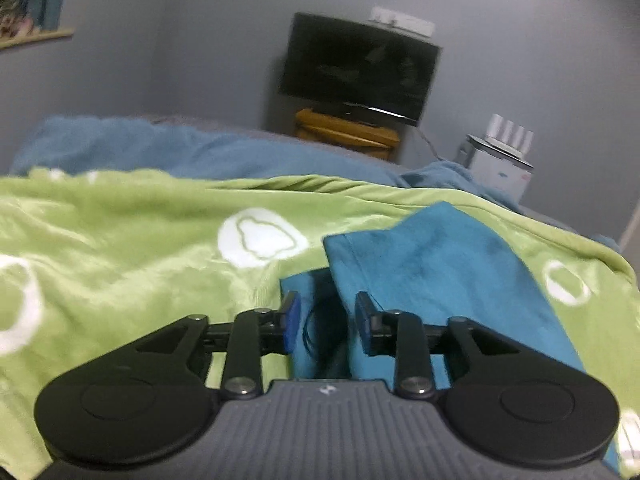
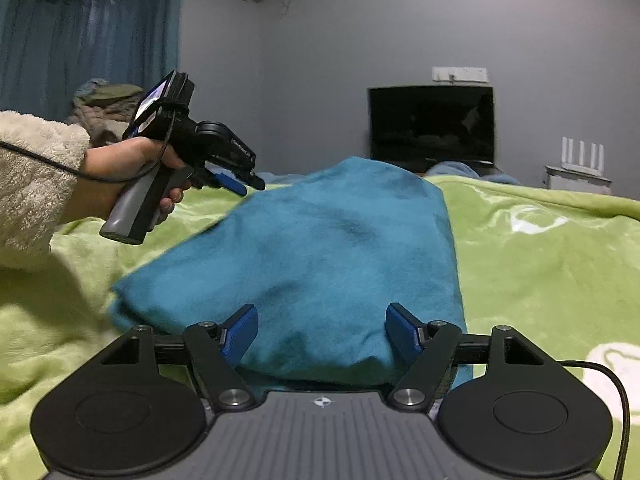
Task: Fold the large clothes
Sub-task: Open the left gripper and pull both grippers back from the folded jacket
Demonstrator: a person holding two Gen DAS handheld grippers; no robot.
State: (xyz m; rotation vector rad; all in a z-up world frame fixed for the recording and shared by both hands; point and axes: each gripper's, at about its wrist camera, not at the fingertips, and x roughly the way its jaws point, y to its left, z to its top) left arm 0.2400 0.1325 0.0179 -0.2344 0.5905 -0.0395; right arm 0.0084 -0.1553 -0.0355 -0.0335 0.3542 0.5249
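A teal garment lies folded into a long panel on a green blanket with white patterns. In its own view my left gripper hangs over the garment's left edge, its blue pads a narrow gap apart with only cloth and shadow below. The right wrist view shows this left gripper held in the air by a hand in a fluffy white sleeve, touching no cloth. My right gripper stands wide open at the garment's near end, its pads either side of the fold without pressing it.
A blue duvet is bunched at the far side of the bed. Beyond stand a dark TV on a wooden stand and a white router on a box. Blue curtains hang at left.
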